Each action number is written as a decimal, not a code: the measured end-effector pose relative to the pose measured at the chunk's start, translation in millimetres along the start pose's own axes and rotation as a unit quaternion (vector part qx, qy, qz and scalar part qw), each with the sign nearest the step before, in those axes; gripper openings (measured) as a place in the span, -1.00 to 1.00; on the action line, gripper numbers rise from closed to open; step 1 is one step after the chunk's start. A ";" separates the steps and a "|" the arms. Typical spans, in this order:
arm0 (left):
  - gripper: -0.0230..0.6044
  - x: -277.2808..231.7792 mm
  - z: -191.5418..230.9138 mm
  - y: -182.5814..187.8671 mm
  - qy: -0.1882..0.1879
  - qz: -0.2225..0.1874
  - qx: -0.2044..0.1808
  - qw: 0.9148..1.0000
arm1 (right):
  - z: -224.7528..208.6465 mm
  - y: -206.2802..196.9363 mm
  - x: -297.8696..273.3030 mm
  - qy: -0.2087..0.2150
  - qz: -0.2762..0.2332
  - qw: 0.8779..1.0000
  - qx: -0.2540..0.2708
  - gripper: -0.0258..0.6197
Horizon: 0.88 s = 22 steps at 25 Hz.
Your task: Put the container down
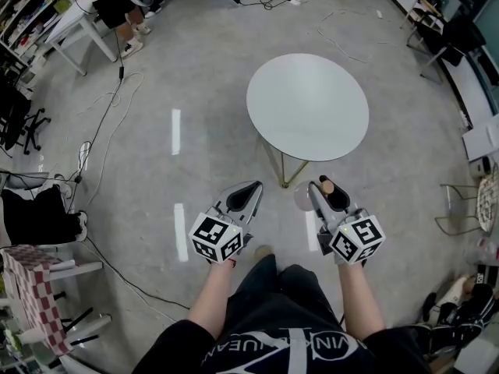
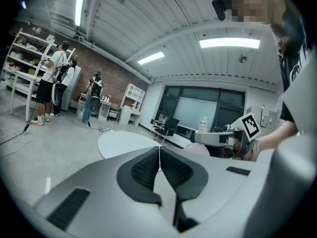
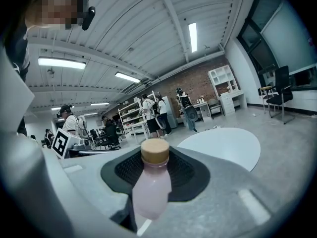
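My right gripper (image 1: 326,185) is shut on a pale pink bottle (image 3: 151,185) with a tan cap (image 3: 155,151). In the head view the cap (image 1: 328,185) shows between the jaws and the pink body (image 1: 301,200) hangs to their left. The gripper holds the bottle in the air over the floor, just short of the near edge of a round white table (image 1: 308,107). My left gripper (image 1: 251,187) is shut with nothing in it, level with the right one. In the left gripper view its pads (image 2: 148,166) meet, and the right gripper (image 2: 218,138) shows off to the right.
The table stands on thin gold legs (image 1: 284,179) on a grey floor. Cables (image 1: 109,100) trail across the floor at left and at the back. Office chairs (image 1: 19,127) and a checkered cloth (image 1: 31,279) stand at left, a wire chair (image 1: 460,209) at right. People stand by shelves (image 3: 136,115) far off.
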<state>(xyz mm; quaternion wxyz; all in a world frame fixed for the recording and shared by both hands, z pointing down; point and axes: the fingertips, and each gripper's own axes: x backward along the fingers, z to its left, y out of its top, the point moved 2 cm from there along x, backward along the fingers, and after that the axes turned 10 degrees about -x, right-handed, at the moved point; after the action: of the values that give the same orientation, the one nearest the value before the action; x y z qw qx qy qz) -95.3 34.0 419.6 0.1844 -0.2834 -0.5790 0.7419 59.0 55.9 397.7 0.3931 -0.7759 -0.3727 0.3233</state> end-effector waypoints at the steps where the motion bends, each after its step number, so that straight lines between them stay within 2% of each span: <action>1: -0.88 -1.2 1.7 -1.3 0.000 0.000 0.001 1.000 | -1.6 0.0 -2.8 0.000 0.001 1.000 0.000 -0.51; 12: -0.88 -15.2 18.4 -7.5 0.012 0.001 0.010 1.000 | -19.1 4.2 -27.7 0.007 0.014 1.000 -0.001 -0.51; 22: -0.88 -57.6 58.6 9.3 0.033 -0.003 0.015 0.999 | -43.8 23.5 -77.2 0.035 0.041 0.998 0.012 -0.51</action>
<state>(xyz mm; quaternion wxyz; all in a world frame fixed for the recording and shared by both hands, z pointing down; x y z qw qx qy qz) -87.6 -47.4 432.5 0.2096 -0.3031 -0.5619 0.7406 61.8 -34.3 415.0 0.4012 -0.7967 -0.3227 0.3165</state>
